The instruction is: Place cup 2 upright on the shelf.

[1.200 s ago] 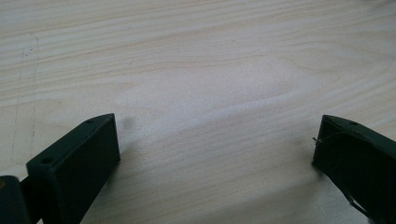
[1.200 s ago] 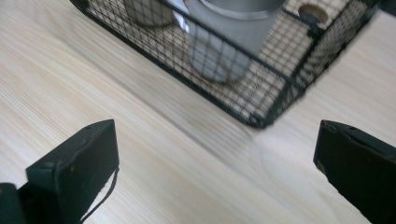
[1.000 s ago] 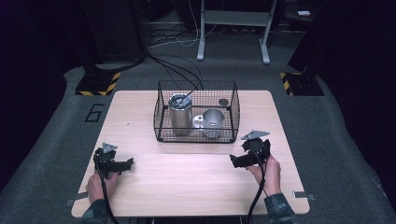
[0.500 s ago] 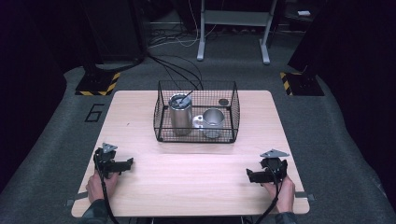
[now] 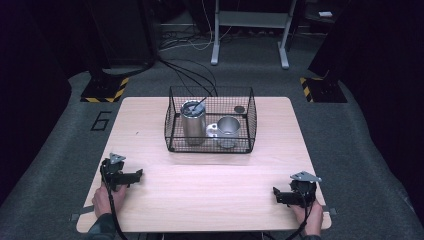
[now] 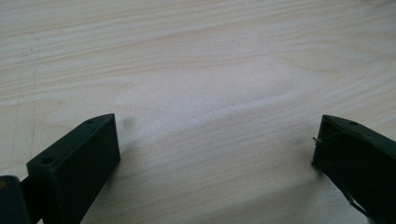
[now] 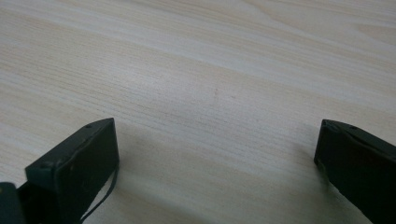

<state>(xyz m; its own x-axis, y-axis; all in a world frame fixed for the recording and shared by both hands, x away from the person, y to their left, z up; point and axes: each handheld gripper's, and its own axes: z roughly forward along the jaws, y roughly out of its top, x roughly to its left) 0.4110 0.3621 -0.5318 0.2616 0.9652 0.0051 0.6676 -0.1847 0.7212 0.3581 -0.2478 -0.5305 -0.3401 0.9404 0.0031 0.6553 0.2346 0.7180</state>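
A black wire basket stands at the far middle of the wooden table. Inside it a tall steel tumbler stands with a dark straw, and a shorter steel mug sits to its right. A small dark round thing lies in the basket's back right corner. My left gripper rests open at the near left of the table, jaws wide over bare wood. My right gripper rests open at the near right corner, nothing between its jaws.
The table's front edge runs close under both hands. Grey carpet surrounds the table, with a "6" marked at the left. Cables trail behind the basket, and hazard-striped stand bases sit at the far corners.
My right gripper has drawn back from the middle right of the table to the near right corner and settled there. The left gripper has stayed put.
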